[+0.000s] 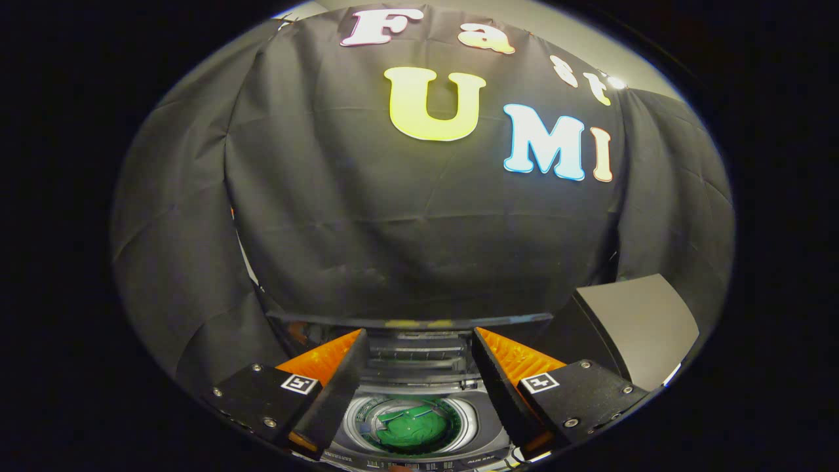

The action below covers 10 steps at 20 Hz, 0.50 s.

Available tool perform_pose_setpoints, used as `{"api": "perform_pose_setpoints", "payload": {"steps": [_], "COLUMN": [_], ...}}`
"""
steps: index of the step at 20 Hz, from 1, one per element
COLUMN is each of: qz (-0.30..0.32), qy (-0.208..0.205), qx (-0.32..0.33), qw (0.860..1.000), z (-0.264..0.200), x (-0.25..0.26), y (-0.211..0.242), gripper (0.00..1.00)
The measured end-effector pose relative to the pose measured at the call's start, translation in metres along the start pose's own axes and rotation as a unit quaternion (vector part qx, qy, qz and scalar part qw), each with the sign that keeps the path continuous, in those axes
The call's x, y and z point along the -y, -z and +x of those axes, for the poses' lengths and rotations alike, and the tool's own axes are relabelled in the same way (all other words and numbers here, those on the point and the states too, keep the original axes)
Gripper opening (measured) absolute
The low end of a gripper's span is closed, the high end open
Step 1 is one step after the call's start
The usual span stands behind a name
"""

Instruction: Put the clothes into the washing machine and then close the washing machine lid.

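Note:
Below and between my fingers sits the top-loading washing machine [482, 429], its round drum mouth open. A green garment [414, 427] lies inside the drum. The machine's lid [413, 321] stands raised behind the drum, just beyond the fingertips, its top edge showing as a dark bar. My gripper [418, 335] is open, held above the drum, with nothing between its fingers.
A grey flat-topped surface [639, 324] stands to the right of the machine, beyond the right finger. The black cloth wall hangs close behind the raised lid and wraps round both sides.

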<state>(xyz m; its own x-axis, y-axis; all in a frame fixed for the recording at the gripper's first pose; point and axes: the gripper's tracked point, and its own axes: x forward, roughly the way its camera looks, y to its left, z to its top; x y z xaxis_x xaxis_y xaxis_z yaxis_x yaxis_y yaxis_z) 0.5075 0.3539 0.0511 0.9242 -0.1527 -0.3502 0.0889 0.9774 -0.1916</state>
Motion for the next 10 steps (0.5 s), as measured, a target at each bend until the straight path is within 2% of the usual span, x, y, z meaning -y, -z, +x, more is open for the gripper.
{"api": "perform_pose_setpoints", "payload": {"steps": [10], "qz": [0.037], "qy": [0.000], "qx": [-0.035], "qw": [0.999], "z": [0.072], "x": [0.030], "y": [-0.009], "gripper": [0.97]}}
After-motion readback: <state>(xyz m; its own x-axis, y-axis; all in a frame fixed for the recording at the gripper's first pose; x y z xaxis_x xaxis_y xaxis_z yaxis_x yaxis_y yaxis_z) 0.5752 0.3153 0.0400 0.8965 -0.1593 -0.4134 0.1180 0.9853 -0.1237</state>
